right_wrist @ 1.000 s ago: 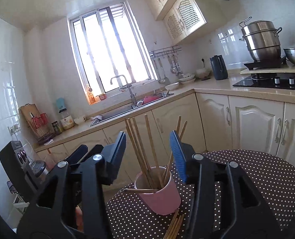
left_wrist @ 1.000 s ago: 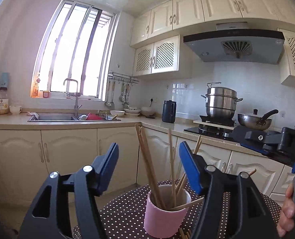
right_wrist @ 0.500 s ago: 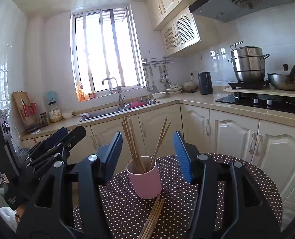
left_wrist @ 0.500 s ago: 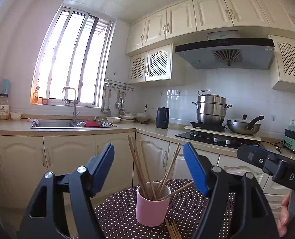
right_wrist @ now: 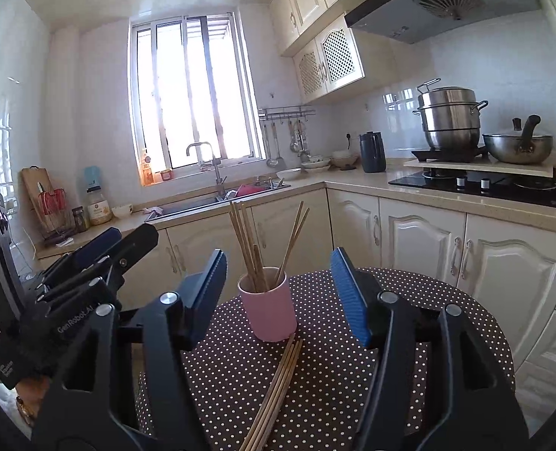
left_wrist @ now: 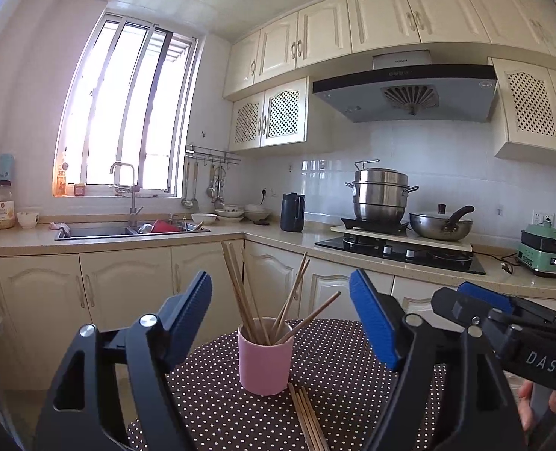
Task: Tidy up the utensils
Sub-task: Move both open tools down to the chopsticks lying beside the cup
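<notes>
Chopsticks (right_wrist: 278,383) lie loose in a bundle on the dotted tablecloth (right_wrist: 409,300), directly ahead of and below the right gripper (right_wrist: 278,289). Their far ends touch or nearly touch the base of the pink cup (right_wrist: 272,310). Long axis runs roughly along the gripper's pointing line, angled slightly sideways. More sticks (left_wrist: 240,293) stand tilted inside the cup.

Handling estimate: light, stiff, smooth, liable to roll and scatter. Grasp the bundle across its width near mid-length.

Both the right gripper and the left gripper (left_wrist: 281,319) are opening. Nothing is held; the cup shows between each pair of pads, further ahead and untouched.
</notes>
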Available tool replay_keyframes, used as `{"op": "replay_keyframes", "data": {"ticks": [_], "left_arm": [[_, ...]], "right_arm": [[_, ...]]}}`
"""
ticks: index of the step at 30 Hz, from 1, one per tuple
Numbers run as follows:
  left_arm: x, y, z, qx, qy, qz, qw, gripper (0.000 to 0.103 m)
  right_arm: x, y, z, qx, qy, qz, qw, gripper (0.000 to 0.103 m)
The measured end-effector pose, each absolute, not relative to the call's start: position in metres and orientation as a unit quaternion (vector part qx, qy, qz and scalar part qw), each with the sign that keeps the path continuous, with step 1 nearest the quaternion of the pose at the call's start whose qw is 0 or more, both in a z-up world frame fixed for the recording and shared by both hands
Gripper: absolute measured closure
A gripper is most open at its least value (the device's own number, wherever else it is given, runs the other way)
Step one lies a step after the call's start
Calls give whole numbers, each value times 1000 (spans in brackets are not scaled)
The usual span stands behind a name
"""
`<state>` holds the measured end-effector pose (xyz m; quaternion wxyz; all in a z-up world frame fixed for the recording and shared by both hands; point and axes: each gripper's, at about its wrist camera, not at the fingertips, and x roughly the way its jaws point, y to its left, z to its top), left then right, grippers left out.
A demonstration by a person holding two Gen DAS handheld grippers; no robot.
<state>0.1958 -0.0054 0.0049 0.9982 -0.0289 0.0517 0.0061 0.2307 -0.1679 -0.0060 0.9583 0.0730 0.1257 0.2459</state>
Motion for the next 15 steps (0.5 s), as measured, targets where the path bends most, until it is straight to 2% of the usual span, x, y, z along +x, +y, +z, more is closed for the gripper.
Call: {"op": "replay_keyframes", "data": {"ticks": [8,15], "left_arm": [[194,-13,-15,-23,93,-1,995,28],[218,-17,-47,2,197,-4,980,28]], "right_arm": [[223,-173,-25,68,152,228,959,44],[237,-178,-54,76,202,202,955,44]]}}
